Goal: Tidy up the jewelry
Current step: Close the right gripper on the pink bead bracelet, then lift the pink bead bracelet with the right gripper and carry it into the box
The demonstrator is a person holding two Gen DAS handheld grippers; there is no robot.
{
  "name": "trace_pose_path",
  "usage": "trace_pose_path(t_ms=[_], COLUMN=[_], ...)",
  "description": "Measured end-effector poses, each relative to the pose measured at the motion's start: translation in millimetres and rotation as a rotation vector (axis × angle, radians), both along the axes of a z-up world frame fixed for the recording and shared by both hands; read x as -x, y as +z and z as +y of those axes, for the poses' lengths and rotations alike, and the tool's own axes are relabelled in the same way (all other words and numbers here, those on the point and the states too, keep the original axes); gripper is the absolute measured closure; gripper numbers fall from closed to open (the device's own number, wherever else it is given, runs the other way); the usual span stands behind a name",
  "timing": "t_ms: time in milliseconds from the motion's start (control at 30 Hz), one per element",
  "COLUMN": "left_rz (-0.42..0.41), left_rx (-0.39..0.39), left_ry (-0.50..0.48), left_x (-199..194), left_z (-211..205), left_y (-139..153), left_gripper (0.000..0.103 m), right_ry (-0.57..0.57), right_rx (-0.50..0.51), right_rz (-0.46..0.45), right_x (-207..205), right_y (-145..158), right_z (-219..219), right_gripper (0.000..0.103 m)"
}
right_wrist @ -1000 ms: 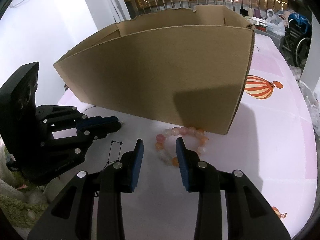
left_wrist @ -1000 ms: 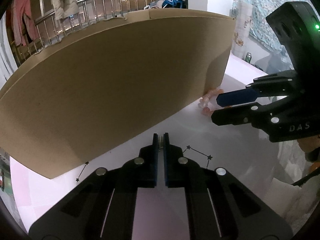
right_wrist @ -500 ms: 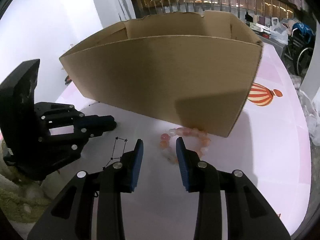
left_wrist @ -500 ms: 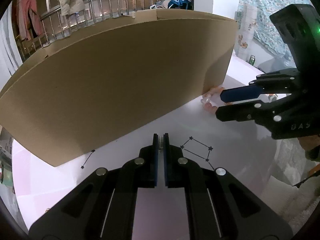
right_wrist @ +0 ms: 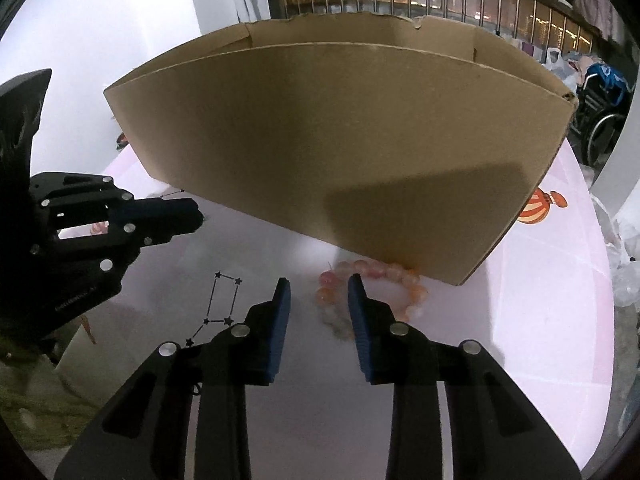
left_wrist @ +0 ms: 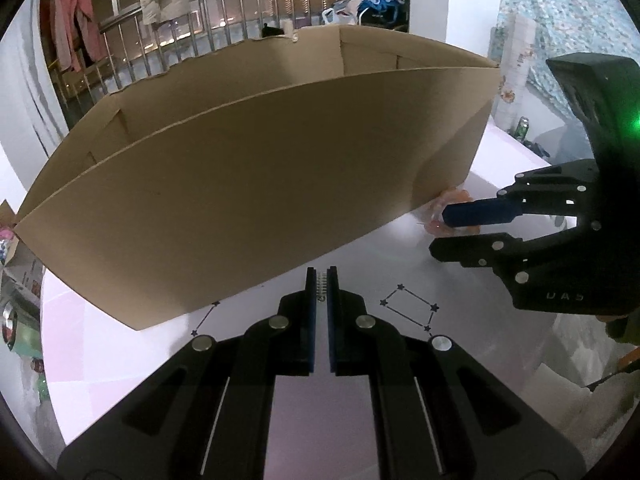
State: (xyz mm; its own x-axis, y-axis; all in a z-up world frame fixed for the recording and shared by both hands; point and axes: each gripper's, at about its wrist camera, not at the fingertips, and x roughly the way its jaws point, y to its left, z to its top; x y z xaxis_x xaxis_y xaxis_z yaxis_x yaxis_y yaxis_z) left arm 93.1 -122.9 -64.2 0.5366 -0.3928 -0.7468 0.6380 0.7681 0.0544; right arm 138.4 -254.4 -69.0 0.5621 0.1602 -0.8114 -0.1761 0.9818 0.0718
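A pink and orange bead bracelet lies on the white table against the near right corner of an open cardboard box. My right gripper is open and empty, its fingers just short of the bracelet's left beads. My left gripper is shut on a small silvery chain piece pinched at its fingertips, a little above the table before the box. In the left wrist view the bracelet peeks out beside the right gripper. The left gripper also shows in the right wrist view.
The table bears star-line drawings and a striped balloon print. A metal railing with hanging clothes runs behind the box. Crumpled plastic bags lie at the table's right edge.
Both grippers have risen and drawn back a little, so the box rim and inside walls now show. The left stays shut on the chain piece; the right stays open over the bracelet.
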Motion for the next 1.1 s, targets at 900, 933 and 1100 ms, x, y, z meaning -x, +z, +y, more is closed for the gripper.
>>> trace_pose_path(t_ms=[900, 933, 1100], left_rz=[-0.001, -0.002, -0.011], left_rx=[-0.012, -0.012, -0.008], left_ry=[0.065, 0.065, 0.072], left_x=[2.2, 2.7, 5.9], left_z=[5.2, 5.3, 7.7], left_y=[8.0, 8.2, 10.3], left_gripper=[0.099, 0.099, 0.099], right_ry=[-0.117, -0.121, -0.139], right_rx=[-0.061, -0.066, -0.085], right_rz=[-0.026, -0.031, -0.055], right_x=[6.9, 8.1, 12.9], right_y=[20.2, 22.1, 30.8], right_z=[-20.1, -21.7, -27.6], right_gripper=[0.093, 0.093, 0.093])
